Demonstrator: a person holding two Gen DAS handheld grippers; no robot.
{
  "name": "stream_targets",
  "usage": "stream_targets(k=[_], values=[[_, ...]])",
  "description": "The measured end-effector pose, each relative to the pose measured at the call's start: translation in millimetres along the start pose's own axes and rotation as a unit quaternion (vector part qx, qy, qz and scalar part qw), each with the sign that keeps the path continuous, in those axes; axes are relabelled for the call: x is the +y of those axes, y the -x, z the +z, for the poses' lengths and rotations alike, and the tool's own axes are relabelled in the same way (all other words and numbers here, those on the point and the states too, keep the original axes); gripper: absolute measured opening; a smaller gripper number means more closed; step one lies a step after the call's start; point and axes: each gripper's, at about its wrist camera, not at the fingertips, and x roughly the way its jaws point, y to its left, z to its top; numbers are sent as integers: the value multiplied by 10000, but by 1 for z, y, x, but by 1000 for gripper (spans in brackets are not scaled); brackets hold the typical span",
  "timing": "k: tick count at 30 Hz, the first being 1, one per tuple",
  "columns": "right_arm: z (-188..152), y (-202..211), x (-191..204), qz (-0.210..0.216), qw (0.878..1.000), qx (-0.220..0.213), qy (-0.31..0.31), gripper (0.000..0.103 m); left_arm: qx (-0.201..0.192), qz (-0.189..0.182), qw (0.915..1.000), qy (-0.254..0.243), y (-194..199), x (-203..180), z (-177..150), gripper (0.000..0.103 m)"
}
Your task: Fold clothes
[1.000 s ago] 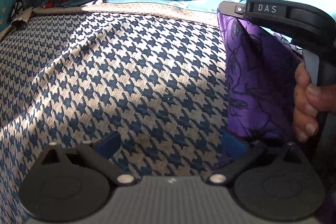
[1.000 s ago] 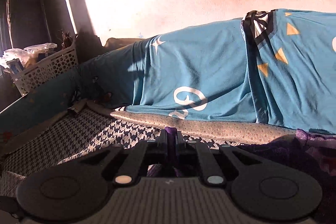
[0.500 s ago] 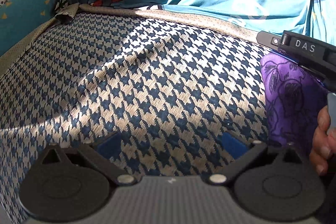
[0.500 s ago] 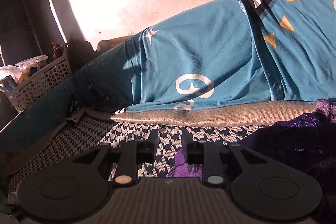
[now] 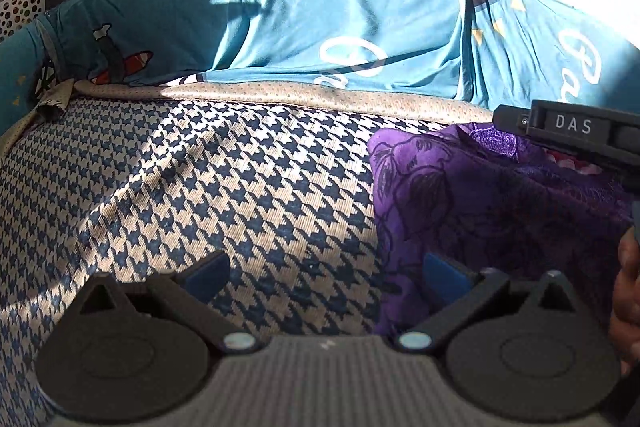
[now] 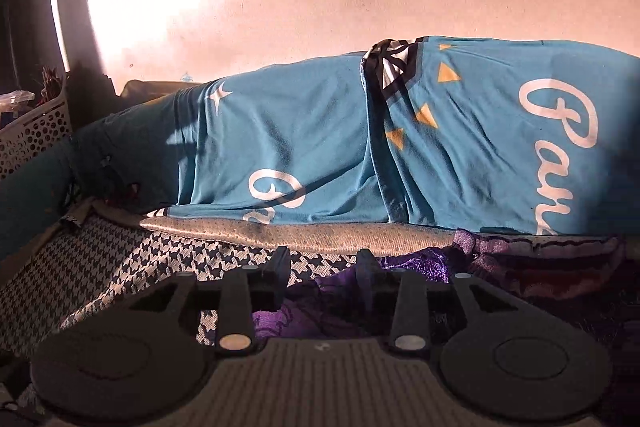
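Your left tool point(image 5: 324, 269) sat low over the houndstooth bed cover point(image 5: 200, 187), blue pads spread wide, gripping nothing. At three o'clock the purple garment point(image 5: 500, 203) lay bunched, its left edge just inside your right pad. Your right tool point(image 6: 320, 267) hung above that cloth with fingers parted and empty, likely set for a fresh pinch. Open cover ran out toward nine o'clock, room for laying a fold. At twelve, the teal sheet point(image 5: 320, 19) walled off the far edge.
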Motion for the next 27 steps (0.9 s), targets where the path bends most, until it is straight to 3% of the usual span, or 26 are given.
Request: stream_targets(k=[7, 16, 18, 21, 27], values=[[-6, 40, -56, -704, 9933, 336, -854, 36, 8, 258, 9988, -414, -11, -17, -7, 103], [-28, 73, -89, -1353, 9777, 716, -1436, 37, 268, 392, 9982, -353, -27, -12, -15, 103], [-33, 77, -93, -1475, 9753, 798, -1438, 37, 316, 352, 9985, -292, -31, -9, -17, 103], [-40, 83, -100, -1522, 9745, 877, -1399, 49, 490, 152, 9987, 26, -36, 2, -17, 103], [-47, 107, -105, -1634, 9752, 841, -1231, 49, 636, -69, 9973, 368, -33, 17, -16, 103]])
